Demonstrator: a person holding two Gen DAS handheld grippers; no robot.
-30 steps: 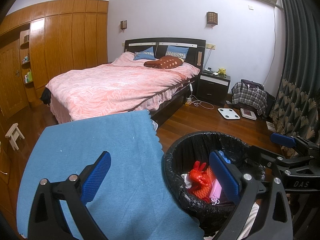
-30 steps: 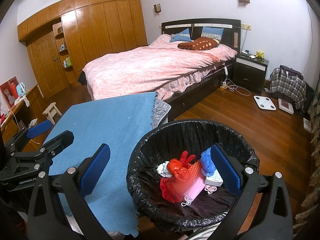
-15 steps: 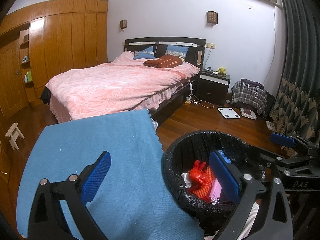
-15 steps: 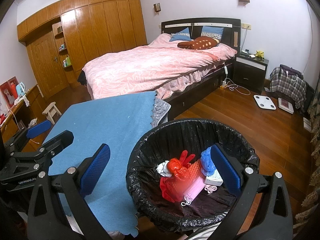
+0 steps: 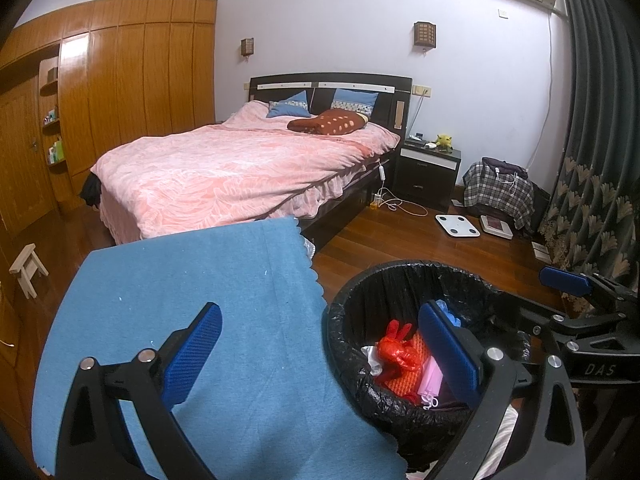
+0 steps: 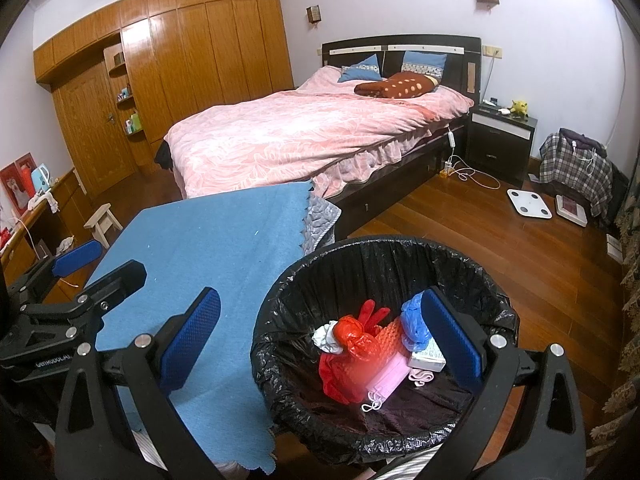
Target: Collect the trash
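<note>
Trash (image 6: 372, 356), a mixed heap at lower centre of the right wrist view, lies at the bottom of the bin (image 6: 384, 248), which stands just beside the worktop (image 6: 208, 240). The worktop's blue cloth shows bare in both views, so collection appears essentially complete; nothing visibly remains to gather. The heap comprises a crumpled glossy red plastic bag (image 6: 352, 334), a scrunched blue bag (image 6: 414, 322), a flat pink face mask (image 6: 386, 378) with ear loops, a small rectangular carton (image 6: 428, 358) and a white wad. The bin is round, lined with wrinkled black film. The left hand-held gripper (image 5: 320, 354) and right hand-held gripper (image 6: 334, 342) are both spread wide, grasping nothing.
</note>
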